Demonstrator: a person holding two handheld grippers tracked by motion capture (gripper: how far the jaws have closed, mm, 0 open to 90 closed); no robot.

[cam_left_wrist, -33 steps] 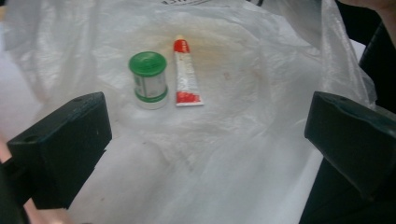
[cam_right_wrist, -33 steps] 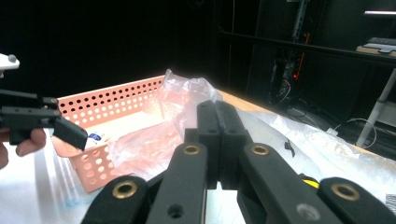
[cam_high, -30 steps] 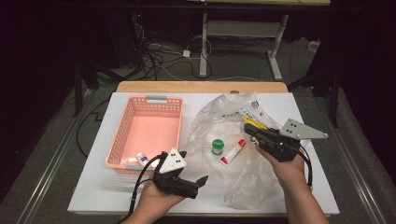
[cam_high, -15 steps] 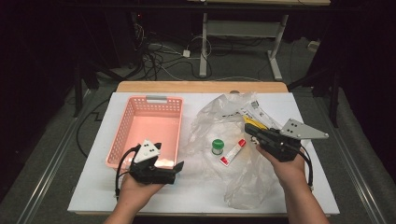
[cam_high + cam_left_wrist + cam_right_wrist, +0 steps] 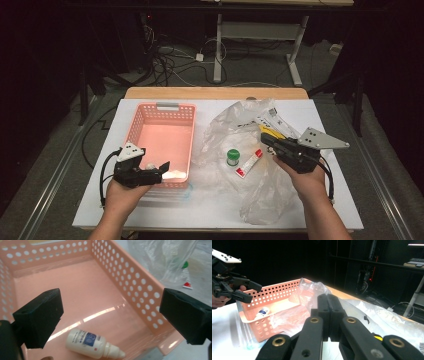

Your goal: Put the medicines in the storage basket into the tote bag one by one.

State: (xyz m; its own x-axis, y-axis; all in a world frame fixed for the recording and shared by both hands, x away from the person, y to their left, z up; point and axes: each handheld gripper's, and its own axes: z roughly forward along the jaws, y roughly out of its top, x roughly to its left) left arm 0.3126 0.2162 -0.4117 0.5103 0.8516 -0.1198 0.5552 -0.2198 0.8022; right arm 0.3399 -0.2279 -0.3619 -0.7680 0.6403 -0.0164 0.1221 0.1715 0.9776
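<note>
— Where's the bottle [image 5: 93, 343]?

— Lying on its side on the floor of the basket [image 5: 182, 131], at the near end, cap toward the right wall.

— And the left tongs [image 5: 159, 170]?

— Spread wide over the basket's near rim, holding nothing.

— The right tongs [image 5: 266, 141]?

— Right of the basket, pressed together over the bag [image 5: 235, 125] on the desk [image 5: 330, 125]. A green cap [image 5: 232, 154] and a tube [image 5: 249, 163] lie by the bag.

From my feed, the white table top [image 5: 310, 107] fills the lower middle of the high view, a wooden edge [image 5: 215, 93] along its far side. Grey carpet [image 5: 60, 165] flanks it. At upper centre, cables [image 5: 170, 62] tangle beside white desk legs [image 5: 218, 50]; the room beyond is dark.
</note>
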